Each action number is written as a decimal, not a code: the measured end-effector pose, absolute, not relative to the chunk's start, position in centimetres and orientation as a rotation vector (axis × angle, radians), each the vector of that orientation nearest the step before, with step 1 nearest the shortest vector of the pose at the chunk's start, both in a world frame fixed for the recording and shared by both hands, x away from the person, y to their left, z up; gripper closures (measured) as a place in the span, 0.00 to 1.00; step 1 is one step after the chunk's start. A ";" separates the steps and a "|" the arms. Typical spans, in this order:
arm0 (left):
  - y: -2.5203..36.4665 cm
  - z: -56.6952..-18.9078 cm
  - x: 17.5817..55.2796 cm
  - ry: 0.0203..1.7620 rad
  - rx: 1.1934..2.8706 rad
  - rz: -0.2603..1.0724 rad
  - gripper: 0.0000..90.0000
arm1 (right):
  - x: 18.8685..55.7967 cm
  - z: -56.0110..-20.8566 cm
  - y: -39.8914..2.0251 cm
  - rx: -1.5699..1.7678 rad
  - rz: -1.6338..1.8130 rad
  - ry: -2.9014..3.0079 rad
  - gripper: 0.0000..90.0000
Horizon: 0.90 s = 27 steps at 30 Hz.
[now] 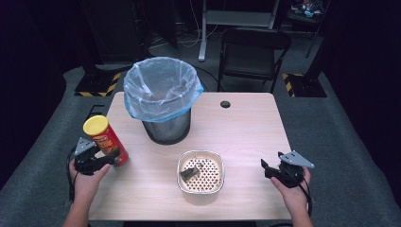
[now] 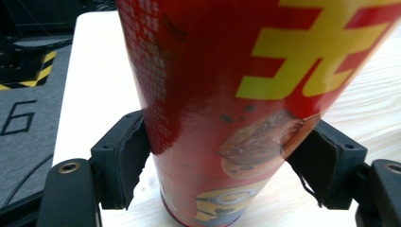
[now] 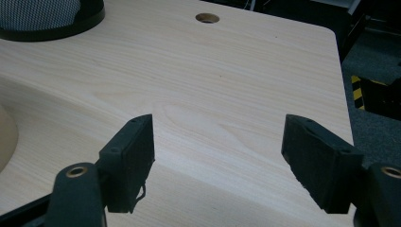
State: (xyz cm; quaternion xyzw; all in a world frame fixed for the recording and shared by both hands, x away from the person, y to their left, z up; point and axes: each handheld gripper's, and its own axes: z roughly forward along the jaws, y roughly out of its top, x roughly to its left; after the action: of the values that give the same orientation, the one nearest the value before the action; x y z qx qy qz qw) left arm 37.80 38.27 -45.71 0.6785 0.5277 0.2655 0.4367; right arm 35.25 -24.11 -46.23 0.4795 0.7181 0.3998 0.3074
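we grip the can (image 1: 106,140) with our left gripper (image 1: 97,160) near the table's (image 1: 246,127) left edge, low on its side; the left gripper view has both pads pressed to the red wall (image 2: 213,94), the can upright with its base on the wood. our right gripper (image 1: 270,169) hovers at the right edge, jaws spread with nothing between, bare wood ahead of it in the right gripper view. between the hands sits the tray (image 1: 201,171), near the front edge, with open table on both sides. farther back the bin (image 1: 163,101) stands just behind the can, and a hole (image 1: 225,104) lies near the far edge.
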 end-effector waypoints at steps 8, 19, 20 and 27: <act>38.0 -43.9 37.5 1.324 1.662 0.606 0.27 | 35.3 -46.6 -24.1 1.272 1.050 1.908 0.29; 37.0 -38.8 37.2 1.279 1.721 0.641 0.27 | 35.3 -46.9 -24.1 1.268 1.037 1.920 0.29; 36.9 -38.2 37.2 1.277 1.716 0.632 0.27 | 35.3 -46.9 -24.1 1.263 1.034 1.922 0.29; 35.5 -34.4 36.7 1.253 1.733 0.626 0.27 | 35.2 -46.9 -24.2 1.260 1.033 1.923 0.29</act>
State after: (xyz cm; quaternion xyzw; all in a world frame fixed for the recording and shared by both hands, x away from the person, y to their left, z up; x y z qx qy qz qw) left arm 36.71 35.50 -34.40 0.6982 0.5046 0.2523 0.4407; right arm 35.19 -24.17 -46.92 0.4761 0.7264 0.3903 0.3055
